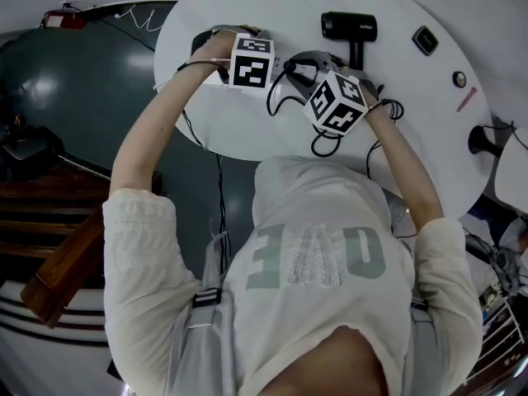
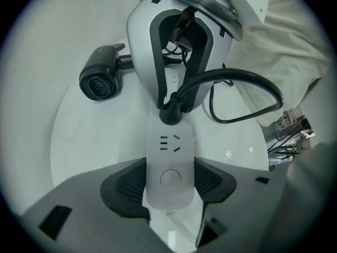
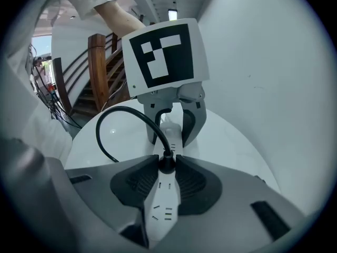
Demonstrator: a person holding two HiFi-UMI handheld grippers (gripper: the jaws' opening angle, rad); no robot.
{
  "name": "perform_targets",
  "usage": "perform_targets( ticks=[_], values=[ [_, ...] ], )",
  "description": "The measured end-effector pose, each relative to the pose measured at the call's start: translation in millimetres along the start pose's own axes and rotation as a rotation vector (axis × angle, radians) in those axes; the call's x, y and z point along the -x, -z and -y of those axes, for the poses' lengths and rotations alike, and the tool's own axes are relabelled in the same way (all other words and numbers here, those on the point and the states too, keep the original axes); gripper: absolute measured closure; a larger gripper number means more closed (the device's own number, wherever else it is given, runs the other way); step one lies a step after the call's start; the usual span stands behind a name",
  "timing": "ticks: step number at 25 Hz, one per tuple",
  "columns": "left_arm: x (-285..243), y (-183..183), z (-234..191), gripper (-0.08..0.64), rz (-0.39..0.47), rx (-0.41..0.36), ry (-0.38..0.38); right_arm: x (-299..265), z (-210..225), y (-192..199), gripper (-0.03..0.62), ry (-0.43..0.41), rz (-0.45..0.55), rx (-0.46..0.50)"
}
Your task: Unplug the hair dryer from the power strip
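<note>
A white power strip (image 2: 169, 162) lies on the round white table (image 1: 412, 130). My left gripper (image 2: 169, 168) points straight down and is shut on the strip's near end, a pad pressed to each long side. The hair dryer's black plug (image 3: 166, 164) sits in the strip, and its cord (image 3: 118, 117) loops off to the left. My right gripper (image 3: 167, 165) is tilted downward, with both pad tips against the plug's sides. The black hair dryer (image 1: 351, 30) lies farther back on the table. In the head view both marker cubes (image 1: 252, 60) hide the jaws.
At the table's right side lie a small black square thing (image 1: 425, 40), a small round thing (image 1: 459, 78) and a red stick (image 1: 466, 99). More cables hang off the near table edge (image 1: 219, 180). A wooden stair (image 1: 58, 262) stands at the left.
</note>
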State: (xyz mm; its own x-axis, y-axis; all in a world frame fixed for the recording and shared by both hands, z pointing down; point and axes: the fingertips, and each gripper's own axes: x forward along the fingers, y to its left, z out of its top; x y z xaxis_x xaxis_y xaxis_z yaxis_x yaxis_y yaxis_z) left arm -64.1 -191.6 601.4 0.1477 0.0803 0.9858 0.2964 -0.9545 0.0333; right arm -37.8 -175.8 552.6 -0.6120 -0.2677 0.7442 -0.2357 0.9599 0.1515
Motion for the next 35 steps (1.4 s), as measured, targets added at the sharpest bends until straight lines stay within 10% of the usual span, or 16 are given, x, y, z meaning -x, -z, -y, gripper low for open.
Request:
perform_targets(
  ticks=[15, 21, 29, 35],
  values=[
    [-0.9, -0.5, -1.0, 0.292, -0.002, 0.010, 0.003, -0.3, 7.2, -19.8, 0.532, 0.024, 0.101, -0.127],
    [-2.4, -1.0, -2.1, 0.291, -0.043, 0.017, -0.001, 0.0, 17.8, -10.7, 0.534, -0.064, 0.205, -0.489],
    [-3.4, -0.6, -1.7, 0.291, -0.047, 0.027, -0.003, 2.6, 22.7, -9.7, 0.537, -0.083, 0.223, -0.592],
    [-3.4, -1.0, -1.9, 0.291, -0.033, 0.031, -0.008, 15.0, 14.8, -27.9, 0.540, 0.021, 0.191, -0.325]
  ],
)
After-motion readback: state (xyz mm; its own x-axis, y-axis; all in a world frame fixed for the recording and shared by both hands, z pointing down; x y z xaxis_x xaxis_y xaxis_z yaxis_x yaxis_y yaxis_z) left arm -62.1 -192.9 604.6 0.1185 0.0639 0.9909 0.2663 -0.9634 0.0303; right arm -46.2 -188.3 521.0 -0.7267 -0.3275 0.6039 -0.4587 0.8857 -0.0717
